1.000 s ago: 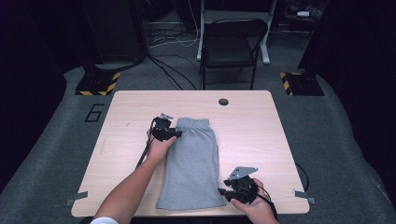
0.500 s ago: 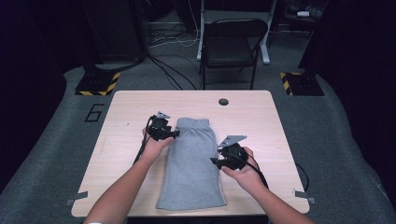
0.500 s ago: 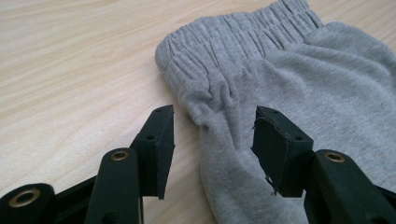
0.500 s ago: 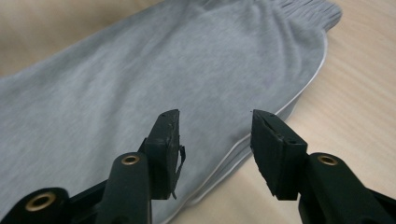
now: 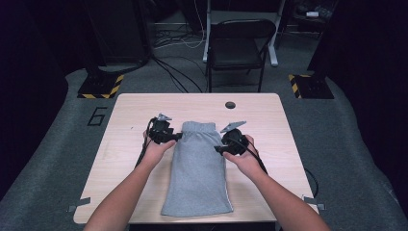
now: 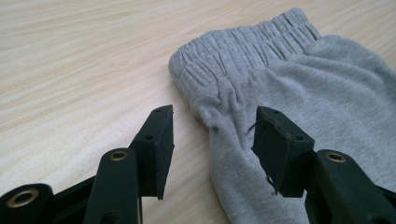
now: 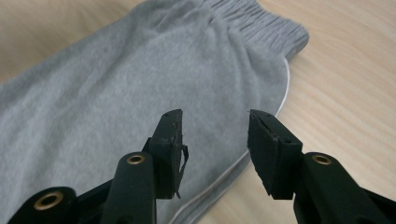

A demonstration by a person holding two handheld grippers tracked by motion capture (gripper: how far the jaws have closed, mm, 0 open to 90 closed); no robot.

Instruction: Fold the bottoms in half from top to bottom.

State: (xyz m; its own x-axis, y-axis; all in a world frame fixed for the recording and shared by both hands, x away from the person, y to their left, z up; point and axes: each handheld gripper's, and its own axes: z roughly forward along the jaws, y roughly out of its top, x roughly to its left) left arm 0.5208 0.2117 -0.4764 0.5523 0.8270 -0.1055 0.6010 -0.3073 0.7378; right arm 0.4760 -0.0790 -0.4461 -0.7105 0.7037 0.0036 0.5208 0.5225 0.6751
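Folded grey sweatpants [image 5: 199, 168] lie lengthwise on the wooden table [image 5: 288, 125], elastic waistband at the far end. My left gripper [image 5: 177, 137] sits at the garment's left edge just below the waistband. Its jaws have just been opening; in the left gripper view [image 6: 215, 116] the cloth edge [image 6: 299, 84] lies between the pads, which do not press on it. My right gripper [image 5: 217, 149] hovers over the right edge near the waistband. It stands open above the grey cloth [image 7: 140, 79] and its white side stripe in the right gripper view [image 7: 215, 119], jaws just slightly narrowed.
A round cable hole [image 5: 230, 104] sits near the table's far edge. A black folding chair [image 5: 240, 43] stands behind the table, with cables on the floor. Bare wood flanks the garment on both sides.
My right gripper moved from the table's near right corner up along the garment's right edge to near the waistband. The left gripper stayed at the waistband's left side.
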